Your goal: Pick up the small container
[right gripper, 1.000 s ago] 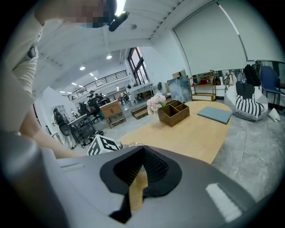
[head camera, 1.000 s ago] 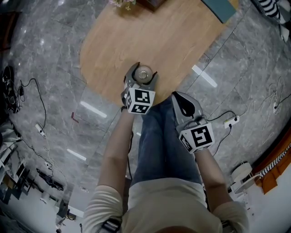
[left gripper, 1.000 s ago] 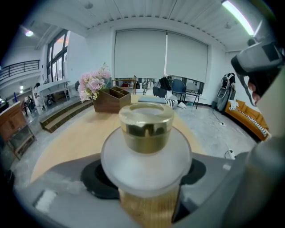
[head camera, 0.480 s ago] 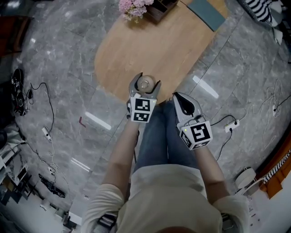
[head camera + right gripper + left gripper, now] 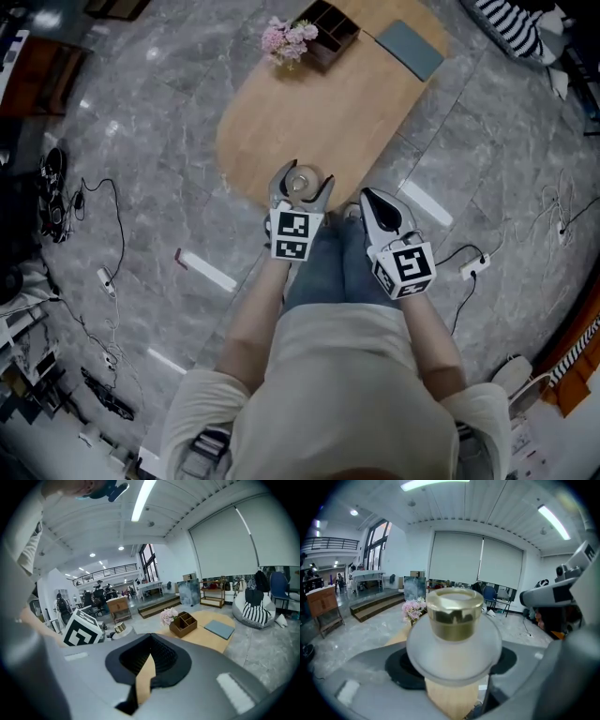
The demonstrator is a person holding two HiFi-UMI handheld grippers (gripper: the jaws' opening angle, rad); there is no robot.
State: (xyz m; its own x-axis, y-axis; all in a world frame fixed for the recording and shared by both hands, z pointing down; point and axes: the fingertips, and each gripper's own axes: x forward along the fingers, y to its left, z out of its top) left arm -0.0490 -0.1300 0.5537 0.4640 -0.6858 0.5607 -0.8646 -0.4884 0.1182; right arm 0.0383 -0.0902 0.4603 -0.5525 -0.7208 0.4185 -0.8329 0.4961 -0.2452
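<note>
The small container [image 5: 300, 180], a frosted jar with a gold lid [image 5: 454, 610], hangs in the air in front of the near edge of the oval wooden table [image 5: 319, 112]. My left gripper [image 5: 302, 178] is shut on it, one jaw on each side of its round body [image 5: 454, 644]. My right gripper [image 5: 370, 197] is to the right of it, over the person's jeans, shut and holding nothing. In the right gripper view the jaws [image 5: 146, 665] meet with only a thin slit, and the left gripper's marker cube [image 5: 82, 627] shows at left.
At the table's far end stand pink flowers [image 5: 289, 39], a wooden organiser box [image 5: 330, 21] and a grey-blue pad [image 5: 411, 49]. Cables [image 5: 94, 216] and a power strip [image 5: 472, 267] lie on the marble floor. A striped beanbag [image 5: 255, 611] sits beyond the table.
Both grippers have risen, the left one carrying the container up with it. The table and floor look farther away, and more of the table's far end has come into view.
</note>
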